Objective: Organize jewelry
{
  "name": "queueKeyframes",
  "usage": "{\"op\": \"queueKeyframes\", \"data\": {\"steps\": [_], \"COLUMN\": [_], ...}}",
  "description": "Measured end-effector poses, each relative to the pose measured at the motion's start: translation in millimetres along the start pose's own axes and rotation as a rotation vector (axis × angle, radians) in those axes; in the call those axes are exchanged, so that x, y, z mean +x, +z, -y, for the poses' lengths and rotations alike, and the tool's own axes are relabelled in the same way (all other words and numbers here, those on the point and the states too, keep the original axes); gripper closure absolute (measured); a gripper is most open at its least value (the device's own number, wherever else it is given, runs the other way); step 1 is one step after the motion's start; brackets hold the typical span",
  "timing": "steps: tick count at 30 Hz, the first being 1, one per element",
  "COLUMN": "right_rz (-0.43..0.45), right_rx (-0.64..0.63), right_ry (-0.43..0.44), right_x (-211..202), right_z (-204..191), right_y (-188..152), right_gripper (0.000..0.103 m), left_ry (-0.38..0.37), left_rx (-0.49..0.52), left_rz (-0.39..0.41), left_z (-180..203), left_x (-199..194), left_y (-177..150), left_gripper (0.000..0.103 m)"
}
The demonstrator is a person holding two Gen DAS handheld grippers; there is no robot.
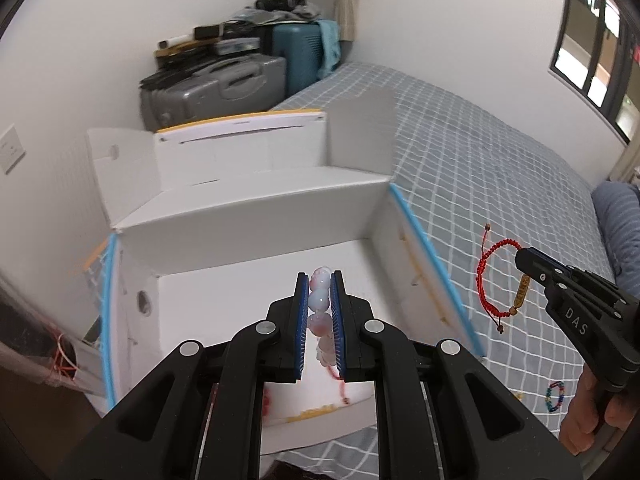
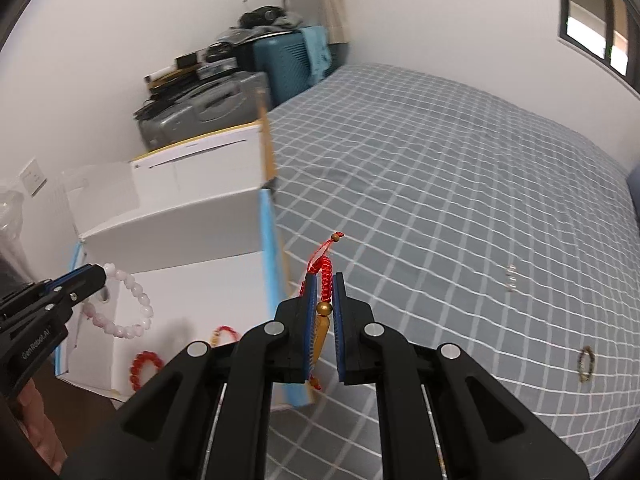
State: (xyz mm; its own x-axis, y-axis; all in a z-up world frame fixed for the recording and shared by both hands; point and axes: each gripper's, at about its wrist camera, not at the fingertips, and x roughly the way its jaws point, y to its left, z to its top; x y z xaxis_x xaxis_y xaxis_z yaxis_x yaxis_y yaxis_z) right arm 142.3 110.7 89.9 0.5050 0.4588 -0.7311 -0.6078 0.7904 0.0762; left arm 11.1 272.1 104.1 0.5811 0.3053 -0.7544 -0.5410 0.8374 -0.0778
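My left gripper point(image 1: 320, 286) is shut on a pale pink bead bracelet point(image 1: 320, 300) and holds it over the open white cardboard box point(image 1: 248, 208). The same bracelet point(image 2: 132, 308) hangs from the left gripper point(image 2: 98, 276) in the right wrist view. My right gripper point(image 2: 325, 280) is shut on a red cord bracelet point(image 2: 325, 276) with a gold charm, held above the bed just right of the box. In the left wrist view the red cord bracelet point(image 1: 490, 276) dangles from the right gripper point(image 1: 520, 258). Two red bead bracelets point(image 2: 144, 368) lie inside the box.
The box point(image 2: 180, 208) stands on a grey checked bed point(image 2: 460, 200). A multicoloured bead bracelet point(image 1: 555, 397), a dark bead bracelet point(image 2: 586, 364) and a small pale piece point(image 2: 511, 278) lie on the bedcover. Suitcases point(image 1: 216, 84) are stacked at the wall behind.
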Motion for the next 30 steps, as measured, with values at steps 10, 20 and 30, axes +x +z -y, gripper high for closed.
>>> {"op": "queueKeyframes", "data": {"steps": [10,20,30], "right_rz": [-0.006,-0.086,-0.183], "right_rx": [-0.101,-0.148,-0.143], "right_ry": [0.054,0.075,0.049], "right_x": [20.4,62.5,104.9], "right_z": [-79.2,-119.8,-122.4], "right_y": [7.4,-14.9,-40.5], "right_gripper": [0.096,0.096,0.096], "left_ry": [0.062,0.074,0.079], "left_rx": [-0.073,-0.114,-0.128], "left_rz": [-0.017,-0.073,-0.155], "left_z": [-58.7,-94.2,-101.6], "left_x": [2.4,32.7,72.1], "left_y": [-10.4,-32.7,-58.7], "left_gripper": [0.092,0.092,0.092]}}
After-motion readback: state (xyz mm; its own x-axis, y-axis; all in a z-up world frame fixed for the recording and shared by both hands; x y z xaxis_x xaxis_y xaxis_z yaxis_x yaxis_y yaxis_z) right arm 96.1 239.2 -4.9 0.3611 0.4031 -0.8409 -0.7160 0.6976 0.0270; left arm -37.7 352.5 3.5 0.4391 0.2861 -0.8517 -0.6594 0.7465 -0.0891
